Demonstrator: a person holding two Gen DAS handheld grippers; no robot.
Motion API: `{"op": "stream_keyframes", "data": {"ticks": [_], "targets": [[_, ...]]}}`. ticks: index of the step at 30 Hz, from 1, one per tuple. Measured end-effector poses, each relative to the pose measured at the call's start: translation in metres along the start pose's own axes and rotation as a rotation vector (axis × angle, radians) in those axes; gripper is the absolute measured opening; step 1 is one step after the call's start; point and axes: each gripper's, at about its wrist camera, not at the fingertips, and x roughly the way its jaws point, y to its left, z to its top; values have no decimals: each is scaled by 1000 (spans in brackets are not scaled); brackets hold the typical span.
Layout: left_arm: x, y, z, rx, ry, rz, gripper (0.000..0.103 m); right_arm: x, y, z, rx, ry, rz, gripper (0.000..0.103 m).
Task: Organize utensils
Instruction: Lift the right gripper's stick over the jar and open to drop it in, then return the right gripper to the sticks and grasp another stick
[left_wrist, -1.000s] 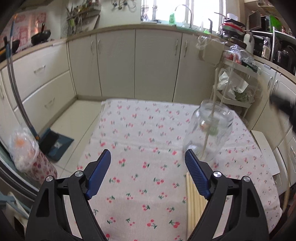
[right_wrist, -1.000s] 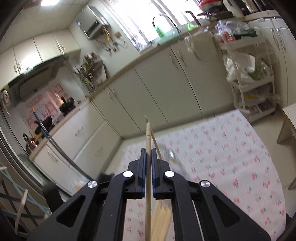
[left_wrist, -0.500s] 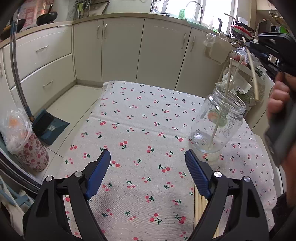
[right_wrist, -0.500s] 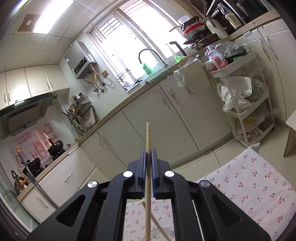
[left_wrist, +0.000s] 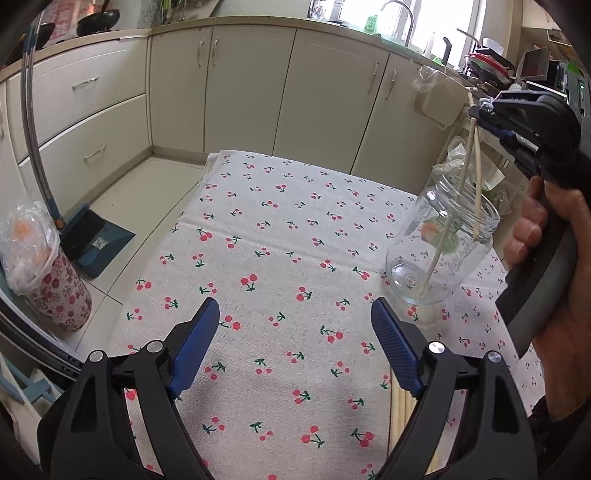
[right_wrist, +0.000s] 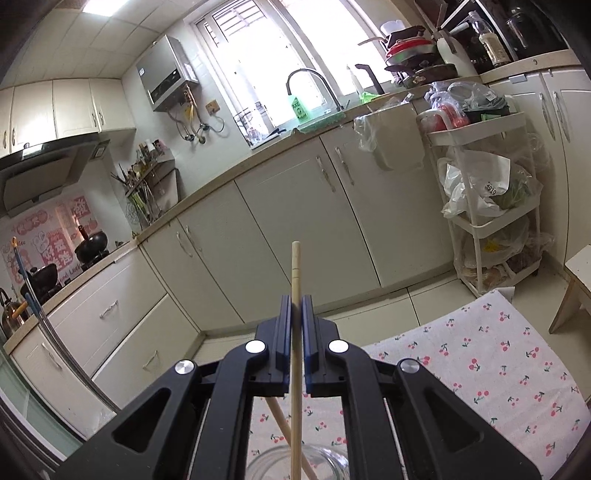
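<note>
Cherry-print counter (left_wrist: 280, 236): right tongs (right_wrist: 294, 314), clamping a chopstick (right_wrist: 295, 280), should lower it straight into the jar (left_wrist: 443, 251) below; left tongs (left_wrist: 295, 332) gape empty.

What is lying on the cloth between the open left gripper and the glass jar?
Nothing: in the left wrist view, only bare cherry-print cloth separates the left gripper from the clear glass jar.

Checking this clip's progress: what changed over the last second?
The right gripper, shut on a chopstick, carried it over the glass jar and its tip is now just inside the rim. The left gripper stayed open and empty; one chopstick already stood in the jar.
</note>
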Motion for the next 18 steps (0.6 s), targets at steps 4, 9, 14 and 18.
{"op": "stream_keyframes", "data": {"ticks": [4,9,14,18], "targets": [[-4,-2,1,2,-4,6,82,-11,0,-5,-21,13,12,6],[-12,-4,1,5,-12,11,83,-31,1,-14,-70,47,33,6],[-22,-8,0,20,-13,13,83,-42,2,-28,-127,115,41,7],[-31,-12,-4,34,-11,21,83,-56,-1,-33,-118,141,47,31]]}}
